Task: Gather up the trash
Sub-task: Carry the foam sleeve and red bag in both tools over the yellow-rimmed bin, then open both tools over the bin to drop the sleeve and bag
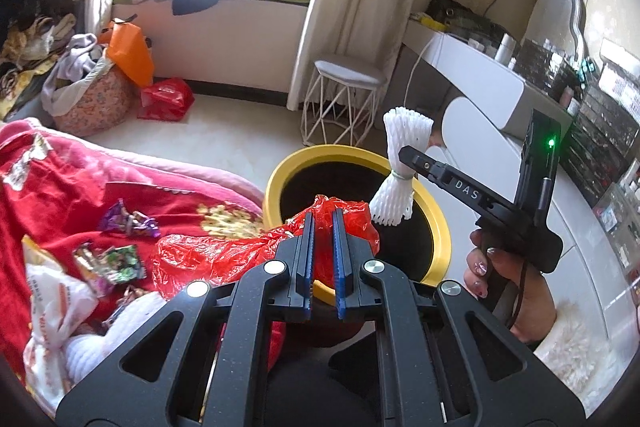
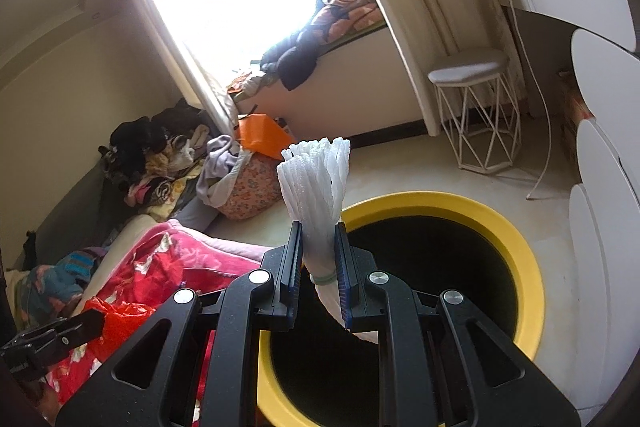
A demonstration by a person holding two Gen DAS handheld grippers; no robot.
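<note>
**Both pieces over the bin before letting go**

Lower centre of the left view, the left hand-held gripper point(image 1: 323, 223) pinches a red plastic bag point(image 1: 256, 251) at the yellow bin point(image 1: 438, 227) rim. Right of it, the right hand-held gripper point(image 2: 318, 247) clamps a white foam bundle point(image 2: 316, 179) above the opening. Centre each piece, then release.

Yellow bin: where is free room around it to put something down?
Bare floor lies between the yellow bin, the white wire stool and the floral bag. The red blanket is crowded with snack wrappers.
</note>
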